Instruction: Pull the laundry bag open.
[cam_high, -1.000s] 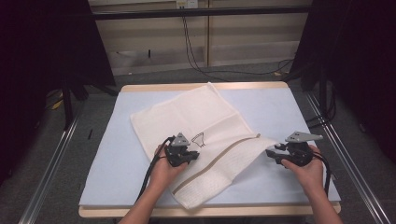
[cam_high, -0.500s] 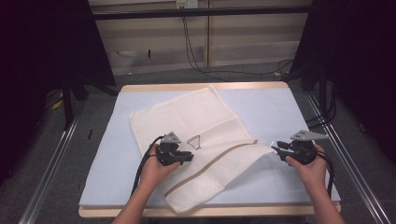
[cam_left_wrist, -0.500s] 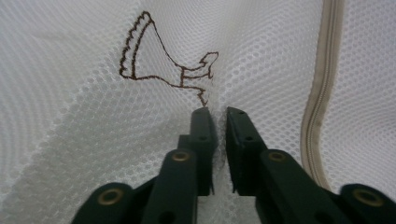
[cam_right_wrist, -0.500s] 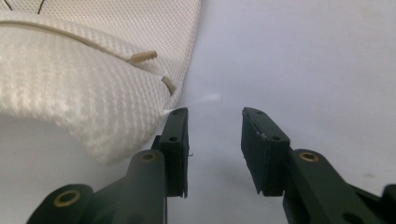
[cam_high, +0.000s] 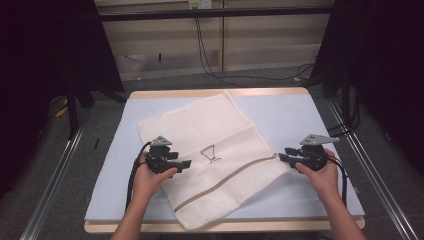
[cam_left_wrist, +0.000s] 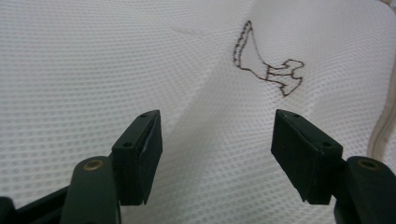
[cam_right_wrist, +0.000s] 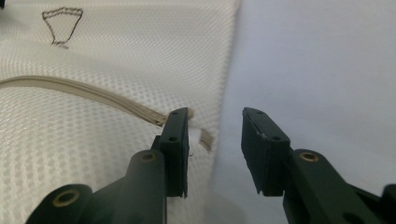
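Dim room, dark curtains either side, cables on the floor behind; the desk (cam_high: 310, 120) has a pale blue top w/ a wood edge. In the high view I've got a white mesh laundry bag (cam_high: 225, 135) lying flat and skewed across the desk, beige zipper (cam_high: 235, 176) running across its near part, small embroidered mark (cam_high: 210, 153) mid-panel. My left tool (cam_high: 186, 163) sits over the bag's left part, pointing toward the mark. My right tool (cam_high: 282, 154) is at the bag's right corner, where the zipper ends.

Left gripper view: the mesh (cam_left_wrist: 140, 60) fills the ground under the left tool (cam_left_wrist: 216, 144), mark (cam_left_wrist: 268, 63) ahead. Its jaws have just been opening and stand released, nothing between them, pads off the cloth.

Right gripper view: the right tool (cam_right_wrist: 215, 140) straddles the bag's edge, blue desk (cam_right_wrist: 327, 60) to one side, zipper (cam_right_wrist: 93, 93) leading in to a small white tab (cam_right_wrist: 195, 135) by one pad. Jaws part-open w/ a gap; I don't see them clenched on anything.

Risks, as I judge: w/ the left hold released, any pull at the zipper end would drag the whole bag instead of moving the slider. The tab is tiny, so the right tool may pinch mesh instead and snag it.
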